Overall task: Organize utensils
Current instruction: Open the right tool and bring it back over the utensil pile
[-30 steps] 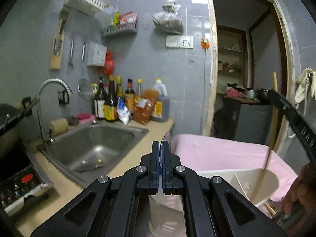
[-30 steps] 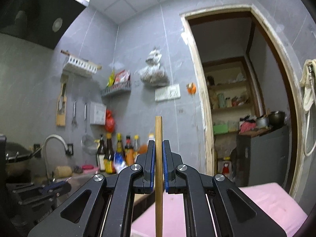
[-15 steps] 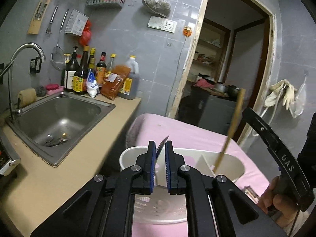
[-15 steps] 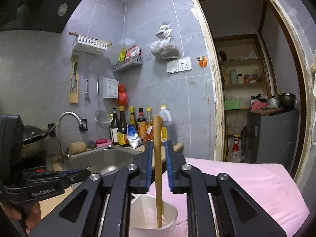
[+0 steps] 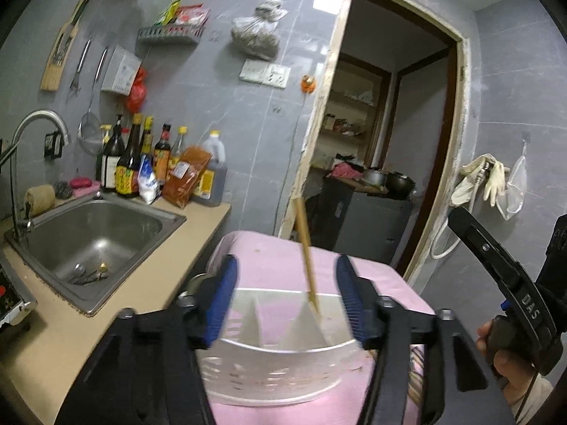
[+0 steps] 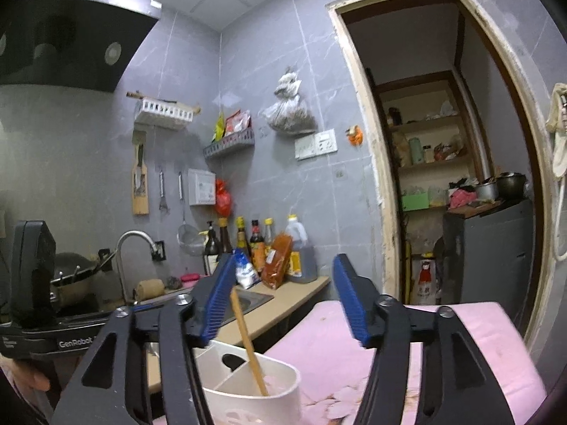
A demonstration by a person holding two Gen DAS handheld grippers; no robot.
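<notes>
Opening, both grippers' fingers apart, empty; one chopstick (image 5: 307, 255) in one holder (image 5: 276, 379).

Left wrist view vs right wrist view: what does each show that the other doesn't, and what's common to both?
Left wrist only: the sink basin interior with utensils lying in it, and the right gripper's handle held in a hand.
Right wrist only: the range hood and a wok on the stove.
Both: the white utensil holder on the pink cloth, with the wooden chopstick leaning in a compartment; each view's own jaws are opening, gripping nothing.
</notes>
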